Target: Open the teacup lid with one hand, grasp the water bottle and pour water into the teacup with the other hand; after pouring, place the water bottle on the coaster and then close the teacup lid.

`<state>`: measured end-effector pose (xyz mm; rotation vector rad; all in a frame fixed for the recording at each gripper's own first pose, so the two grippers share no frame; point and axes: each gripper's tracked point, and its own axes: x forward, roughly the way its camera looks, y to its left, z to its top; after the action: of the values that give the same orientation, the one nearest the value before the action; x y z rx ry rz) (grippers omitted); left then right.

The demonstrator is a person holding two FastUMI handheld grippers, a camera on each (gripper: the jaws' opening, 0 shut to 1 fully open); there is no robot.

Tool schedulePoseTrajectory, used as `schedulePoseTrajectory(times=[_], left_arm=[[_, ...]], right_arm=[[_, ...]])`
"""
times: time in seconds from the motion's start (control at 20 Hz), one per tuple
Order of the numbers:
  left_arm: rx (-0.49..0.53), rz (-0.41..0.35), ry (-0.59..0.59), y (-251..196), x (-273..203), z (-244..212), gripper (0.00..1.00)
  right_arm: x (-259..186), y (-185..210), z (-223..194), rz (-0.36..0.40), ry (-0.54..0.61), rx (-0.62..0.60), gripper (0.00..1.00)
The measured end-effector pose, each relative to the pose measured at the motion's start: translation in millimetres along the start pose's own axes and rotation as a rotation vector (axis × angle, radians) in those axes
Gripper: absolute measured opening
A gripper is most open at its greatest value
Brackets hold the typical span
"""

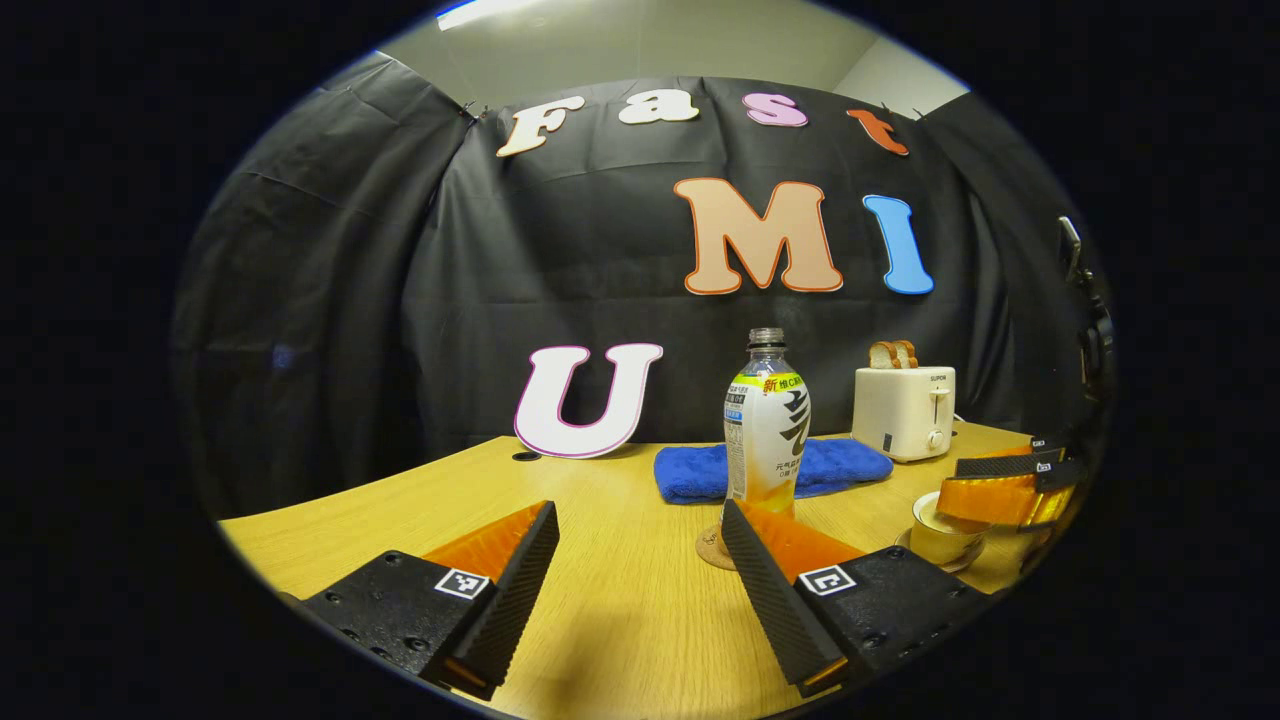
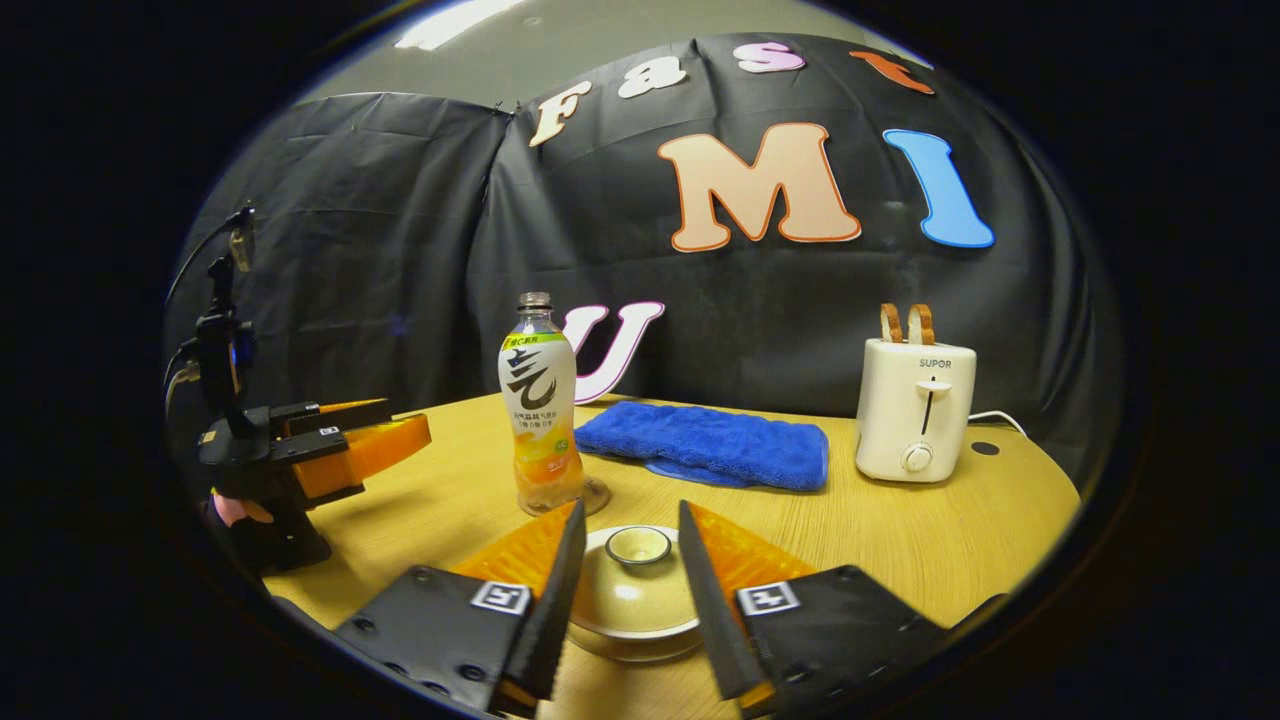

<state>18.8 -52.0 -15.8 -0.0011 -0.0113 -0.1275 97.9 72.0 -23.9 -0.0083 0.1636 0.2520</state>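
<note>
The teacup [image 2: 634,600] sits near the front edge of the desk [image 2: 900,540], on a saucer, with its lid [image 2: 638,560] on top. The lid is pale and round with a small knob ring in the middle. The right claw [image 2: 630,545] is spread apart, with one finger on each side of the lid knob. I think the fingers are not touching it yet, but the view is too bent to be sure.

The water bottle [image 1: 767,425] stands up straight behind the cup, on a small round coaster [image 1: 714,548]. It has no cap that I can see, and there is orange drink low inside it. The left claw [image 1: 640,545] is wide apart too, holding nothing, with the bottle just ahead by its right finger.

What could go wrong? The lid looks smooth, so it could slip out if the claw pinches only the edge of the knob. A crooked pull could tip the cup on its saucer. The bottle is tall and thin, so a bump from a finger could knock it over and spill it.

Farther back lie a blue towel [image 2: 708,445] and a toaster [image 2: 915,410] holding bread.
</note>
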Motion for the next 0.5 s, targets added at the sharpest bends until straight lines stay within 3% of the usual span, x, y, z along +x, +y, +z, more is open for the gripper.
schedulePoseTrajectory(times=[0.1,0.15,0.4,0.5], left_arm=[[0.000,0.000,0.000,0,0,0,0.96],[0.000,0.000,0.000,0,-1,0,0.96],[0.000,0.000,-0.001,0,0,0,0.96],[0.000,0.000,-0.001,0,0,0,0.96]], right_arm=[[-4,2,3,0.007,-0.017,-0.005,0.89],[-6,2,5,0.009,-0.030,-0.005,0.96],[-27,-1,18,-0.008,-0.129,0.006,1.00],[-35,-3,20,-0.018,-0.154,0.002,0.96]])
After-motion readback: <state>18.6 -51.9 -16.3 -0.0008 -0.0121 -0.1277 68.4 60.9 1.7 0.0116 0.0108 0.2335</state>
